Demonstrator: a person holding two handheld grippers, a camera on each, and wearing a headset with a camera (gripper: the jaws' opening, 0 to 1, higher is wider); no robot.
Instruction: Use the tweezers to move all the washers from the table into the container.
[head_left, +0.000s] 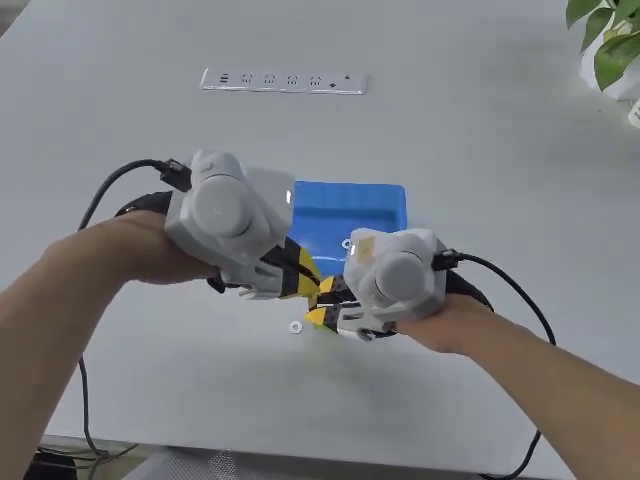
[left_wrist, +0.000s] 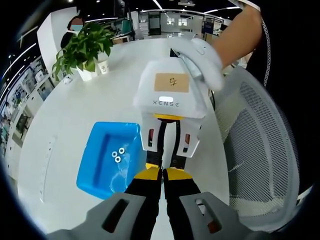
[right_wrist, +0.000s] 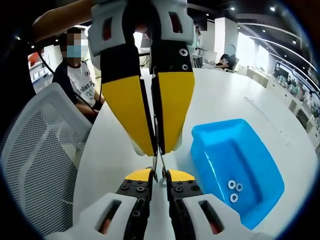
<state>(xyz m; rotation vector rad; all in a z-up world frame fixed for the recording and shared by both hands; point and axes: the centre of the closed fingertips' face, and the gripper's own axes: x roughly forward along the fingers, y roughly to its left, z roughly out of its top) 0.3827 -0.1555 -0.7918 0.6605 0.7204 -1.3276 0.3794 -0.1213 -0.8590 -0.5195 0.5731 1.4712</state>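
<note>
One washer (head_left: 296, 327) lies on the worktop (head_left: 450, 120) near its front edge, beside the left gripper (head_left: 308, 282) and right gripper (head_left: 322, 303), which meet tip to tip in front of the blue container (head_left: 350, 205). Left gripper view: three washers (left_wrist: 118, 154) lie inside it. Right gripper view: both tongs are closed, pinching the tweezers (right_wrist: 158, 162).

Head view: taken from above, aimed forward and down at the table (head_left: 420, 120), at close range | left gripper view: aimed at the right gripper (left_wrist: 163, 161), tip to tip | right gripper view: aimed back at the left gripper (right_wrist: 155, 150) | shared by all three: blue container (head_left: 370, 200).
</note>
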